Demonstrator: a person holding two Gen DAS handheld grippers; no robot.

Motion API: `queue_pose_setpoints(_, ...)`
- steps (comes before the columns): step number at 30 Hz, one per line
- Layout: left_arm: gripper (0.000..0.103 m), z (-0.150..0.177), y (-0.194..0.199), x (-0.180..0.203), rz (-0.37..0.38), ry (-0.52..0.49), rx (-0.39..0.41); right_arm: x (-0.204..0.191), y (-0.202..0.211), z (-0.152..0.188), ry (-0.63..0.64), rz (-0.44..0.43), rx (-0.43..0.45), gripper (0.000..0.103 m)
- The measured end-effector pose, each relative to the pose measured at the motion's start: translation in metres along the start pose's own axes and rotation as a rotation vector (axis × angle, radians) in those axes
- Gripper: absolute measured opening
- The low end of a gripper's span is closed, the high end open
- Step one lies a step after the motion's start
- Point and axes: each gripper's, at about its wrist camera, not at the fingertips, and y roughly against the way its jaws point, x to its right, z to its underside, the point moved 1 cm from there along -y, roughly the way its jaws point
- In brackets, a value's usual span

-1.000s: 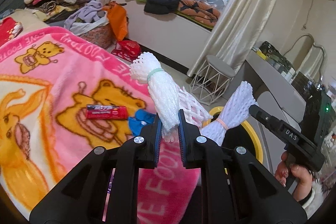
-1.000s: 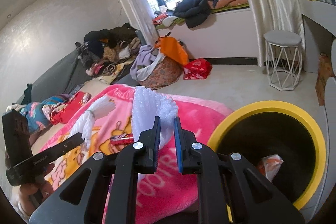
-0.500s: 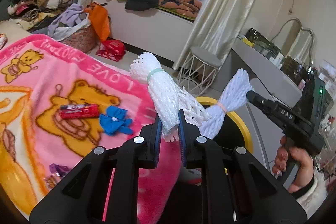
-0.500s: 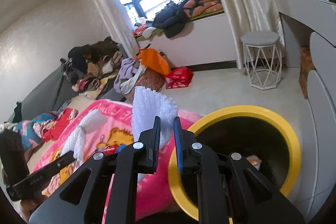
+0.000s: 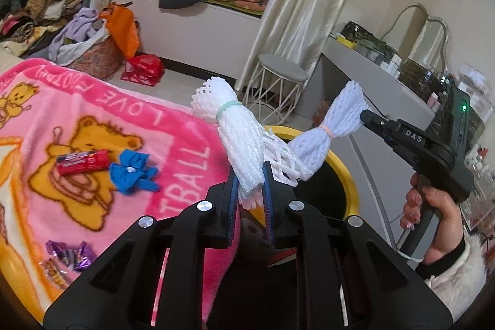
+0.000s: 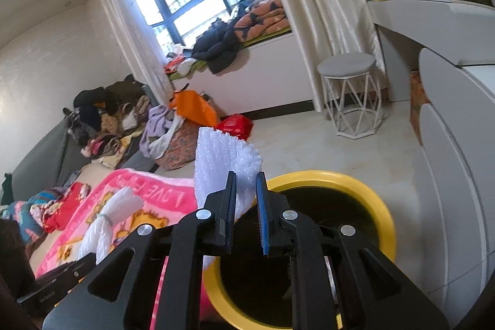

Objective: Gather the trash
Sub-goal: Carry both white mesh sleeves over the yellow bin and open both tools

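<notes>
Foam net bundles both clamped: left gripper (image 5: 250,196) jaws grip one foam bundle (image 5: 238,138) upright; right gripper (image 6: 246,206) jaws pinch the other bundle (image 6: 224,163); yellow-rimmed bin (image 6: 365,194) sits just ahead-below, right nearer.

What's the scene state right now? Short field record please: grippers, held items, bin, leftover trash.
left gripper: shut on foam net bundle with green band
right gripper: shut on foam net bundle with orange band
bin: yellow-rimmed bin, beside the bed, just beyond both bundles
left on pink bear blanket: red wrapper, blue glove, purple candy wrappers
person: hand on right gripper's handle, white fuzzy sleeve
</notes>
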Motion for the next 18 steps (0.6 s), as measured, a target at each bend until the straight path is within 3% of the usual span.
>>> queue_pose_setpoints(18,0.01,0.011,-0.032,0.041,0.056,-0.107,-0.057,0.04,0.008,-0.001,-0.027,0.165,0.062,0.013)
